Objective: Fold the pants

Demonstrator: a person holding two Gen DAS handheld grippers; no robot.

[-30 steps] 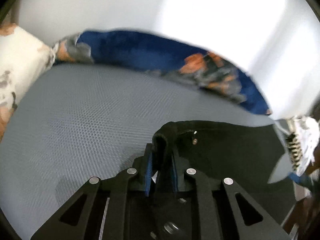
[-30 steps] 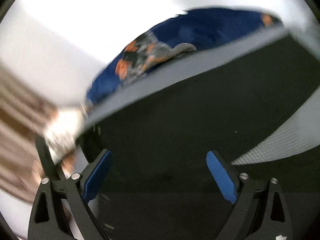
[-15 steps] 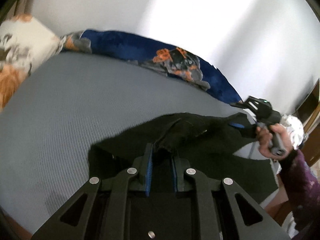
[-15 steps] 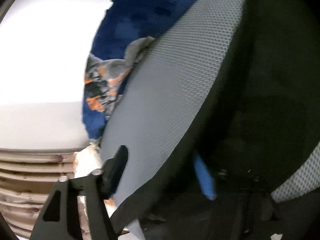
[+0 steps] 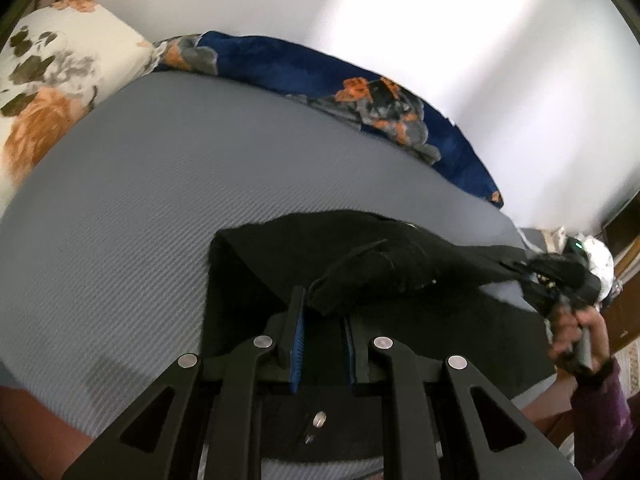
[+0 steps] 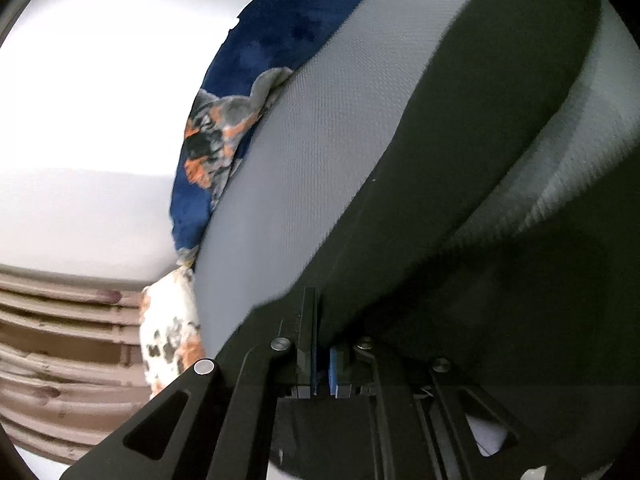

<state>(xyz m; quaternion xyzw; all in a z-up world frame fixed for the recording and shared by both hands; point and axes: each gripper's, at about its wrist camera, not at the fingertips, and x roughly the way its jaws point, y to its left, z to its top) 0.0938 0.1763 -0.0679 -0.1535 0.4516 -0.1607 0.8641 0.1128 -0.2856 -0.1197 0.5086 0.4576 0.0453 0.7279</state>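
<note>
The black pants (image 5: 384, 264) lie partly spread on the grey bed (image 5: 160, 208), one bunched edge lifted and clamped in the left gripper (image 5: 322, 312). At their far corner the right gripper (image 6: 323, 344), whose jaws have just been closing, pinches a thin fold of the same dark cloth. A blue floral blanket (image 5: 360, 88) runs along the bed's far edge under the white wall (image 5: 360, 12), with a white flowered pillow (image 5: 52, 76) at the left end.

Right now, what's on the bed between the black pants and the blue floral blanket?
Nothing: left wrist view shows only bare grey mattress between the black pants and the blue floral blanket along the wall.
</note>
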